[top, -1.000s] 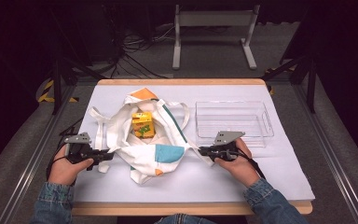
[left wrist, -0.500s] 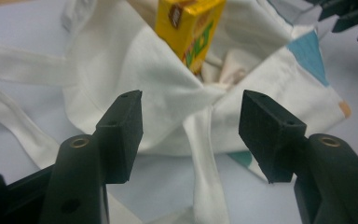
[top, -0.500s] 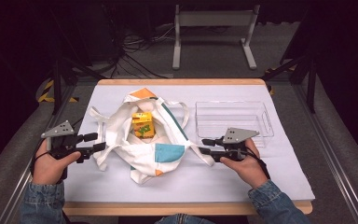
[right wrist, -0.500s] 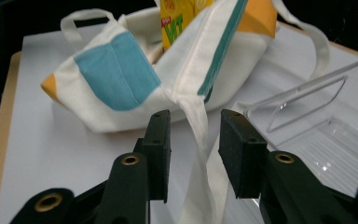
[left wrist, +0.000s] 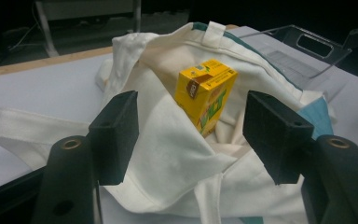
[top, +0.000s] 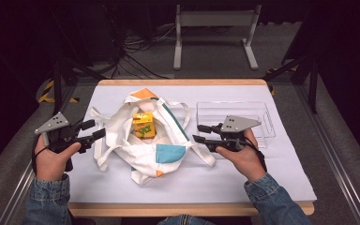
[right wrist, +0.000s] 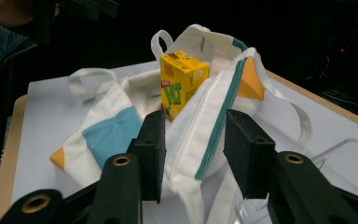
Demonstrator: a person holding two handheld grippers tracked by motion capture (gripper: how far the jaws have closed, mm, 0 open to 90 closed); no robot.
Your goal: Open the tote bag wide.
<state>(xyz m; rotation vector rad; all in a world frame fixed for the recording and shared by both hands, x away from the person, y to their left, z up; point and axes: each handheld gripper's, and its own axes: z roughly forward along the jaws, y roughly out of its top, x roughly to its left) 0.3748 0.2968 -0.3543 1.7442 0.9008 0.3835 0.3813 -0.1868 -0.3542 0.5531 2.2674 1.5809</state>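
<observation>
— Where does the carton sit?

— The yellow drink carton [top: 143,125] stands upright inside the open mouth of the white cloth bag [top: 145,145], which lies at the middle of the white table cover [top: 243,178]. In the left gripper view the carton shows at about twelve o'clock, between and beyond the two black jaws.

— And the grippers?

— The left gripper [top: 91,130] hangs at nine o'clock from the bag, just off its edge; its jaws have just been opening and stand apart, pressing on nothing. The right gripper [top: 201,133] is at three o'clock from the bag, over the near corner of the clear plastic tray [top: 267,123]. Its jaws have also just been opening; in the right gripper view the bag's teal-trimmed rim [right wrist: 216,126] shows in the gap between them, not clamped.

— The handles?

— The bag's straps [top: 96,145] lie loose on the cover.
</observation>
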